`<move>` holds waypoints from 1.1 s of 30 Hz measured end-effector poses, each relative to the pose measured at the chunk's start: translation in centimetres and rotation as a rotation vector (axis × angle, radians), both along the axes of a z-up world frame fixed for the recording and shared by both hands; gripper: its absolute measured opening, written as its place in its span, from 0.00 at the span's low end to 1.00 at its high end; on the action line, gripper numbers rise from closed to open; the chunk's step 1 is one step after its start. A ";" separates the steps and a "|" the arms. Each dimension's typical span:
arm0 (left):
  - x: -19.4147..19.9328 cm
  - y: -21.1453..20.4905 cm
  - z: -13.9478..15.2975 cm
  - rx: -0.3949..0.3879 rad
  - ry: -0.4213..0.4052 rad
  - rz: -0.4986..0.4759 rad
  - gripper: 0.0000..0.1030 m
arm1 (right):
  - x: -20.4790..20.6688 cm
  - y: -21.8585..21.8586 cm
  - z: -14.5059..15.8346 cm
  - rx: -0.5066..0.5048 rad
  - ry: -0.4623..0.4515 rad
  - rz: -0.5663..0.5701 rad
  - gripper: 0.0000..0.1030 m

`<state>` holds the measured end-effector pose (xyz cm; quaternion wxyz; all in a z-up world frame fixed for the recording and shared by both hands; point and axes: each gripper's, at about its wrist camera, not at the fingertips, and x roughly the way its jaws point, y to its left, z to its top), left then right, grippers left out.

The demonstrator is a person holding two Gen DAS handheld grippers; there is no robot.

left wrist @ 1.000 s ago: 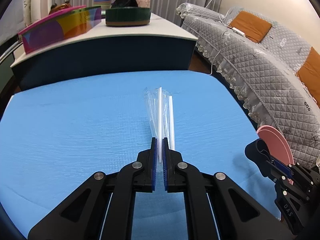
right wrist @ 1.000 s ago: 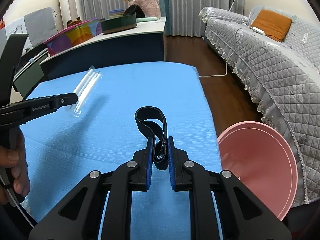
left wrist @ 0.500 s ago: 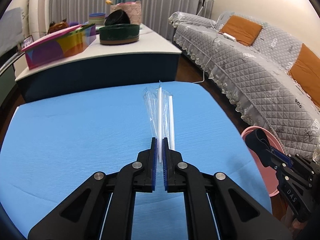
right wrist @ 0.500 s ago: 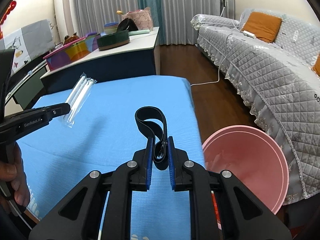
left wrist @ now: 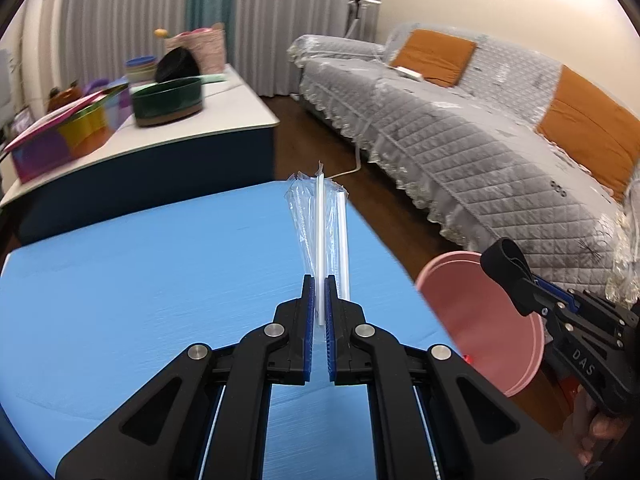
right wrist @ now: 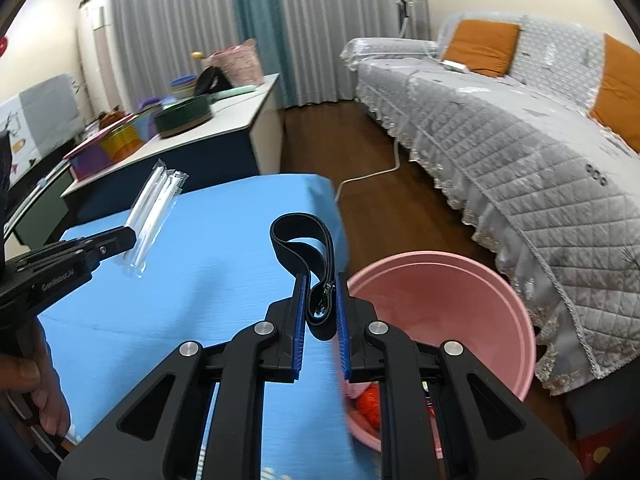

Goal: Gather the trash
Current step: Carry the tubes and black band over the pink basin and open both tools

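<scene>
left hand-held gripper (left wrist: 318,312) clamps clear straw packet (left wrist: 320,224) above blue table (left wrist: 140,280); pink bin (left wrist: 480,312) right.

Pink bucket (right wrist: 460,300), blue tablecloth (right wrist: 200,240), grey quilted sofa cover (right wrist: 500,152), black strap (right wrist: 300,240).

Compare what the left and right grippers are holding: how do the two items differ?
The left gripper pinches clear plastic-wrapped straws; the right gripper pinches a black strap. The straws stick out straight and stiff; the strap curls into a loop. The straws are see-through and white, the strap dark and opaque. Both are held off the blue table.
</scene>
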<state>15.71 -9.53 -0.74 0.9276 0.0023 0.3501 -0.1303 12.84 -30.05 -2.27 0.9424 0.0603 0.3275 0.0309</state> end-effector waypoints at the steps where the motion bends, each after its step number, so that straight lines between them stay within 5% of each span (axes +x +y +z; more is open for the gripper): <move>1: 0.0 -0.6 0.0 0.001 0.001 -0.010 0.05 | -0.1 -0.6 0.0 0.001 -0.001 -0.010 0.14; 20: -1.3 -10.5 -0.5 0.012 -0.008 -0.211 0.05 | -1.3 -9.4 -0.6 0.041 0.004 -0.181 0.14; 28: -0.6 -12.5 0.0 -0.056 0.014 -0.271 0.06 | -1.2 -10.6 -0.7 0.052 0.008 -0.211 0.15; 31: -0.5 -13.5 -0.4 -0.058 0.037 -0.301 0.32 | -1.1 -10.9 -0.8 0.055 0.019 -0.222 0.27; 33: -0.6 -13.6 -0.7 -0.052 0.038 -0.301 0.37 | -1.1 -11.4 -0.9 0.054 0.024 -0.248 0.43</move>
